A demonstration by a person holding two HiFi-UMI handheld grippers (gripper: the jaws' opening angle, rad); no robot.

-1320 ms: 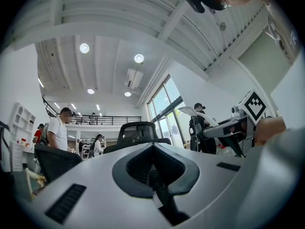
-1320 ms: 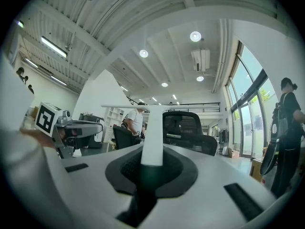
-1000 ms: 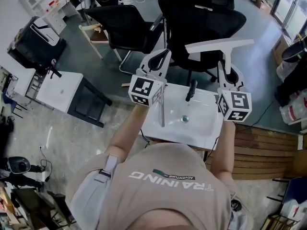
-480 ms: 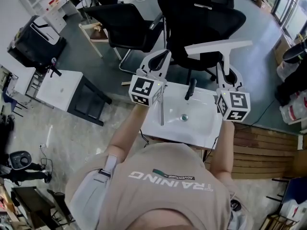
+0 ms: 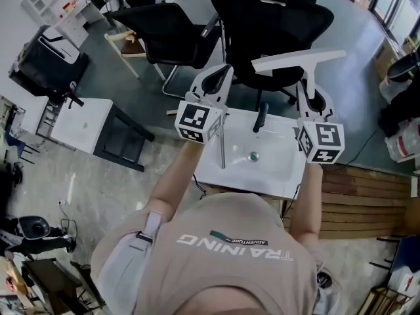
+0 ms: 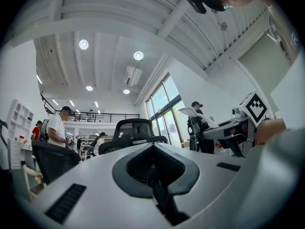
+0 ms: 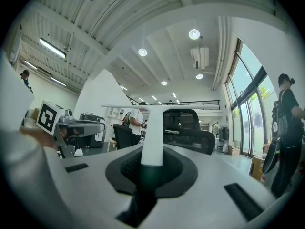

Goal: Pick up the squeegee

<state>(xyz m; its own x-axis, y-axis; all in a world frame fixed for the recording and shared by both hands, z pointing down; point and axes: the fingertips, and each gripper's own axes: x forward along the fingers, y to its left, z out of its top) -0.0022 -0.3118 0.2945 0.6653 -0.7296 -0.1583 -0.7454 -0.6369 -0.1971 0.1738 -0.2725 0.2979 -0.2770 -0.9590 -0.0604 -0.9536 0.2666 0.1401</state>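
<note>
White sink directly below person, black faucet at far rim. Left claw above sink's left side, jaws together, nothing between them. Right claw above sink's right side, jaws clamped on squeegee handle. Squeegee held in air, white blade crosswise at far end, in front of black office chair beyond sink.

Open-plan office doubling as a workshop, seen from where I stand: black mesh office chairs ahead of me, a white shelf unit by the wall, tall windows, a railed upper gallery, round ceiling lights, and a loose washbasin below my hands
</note>
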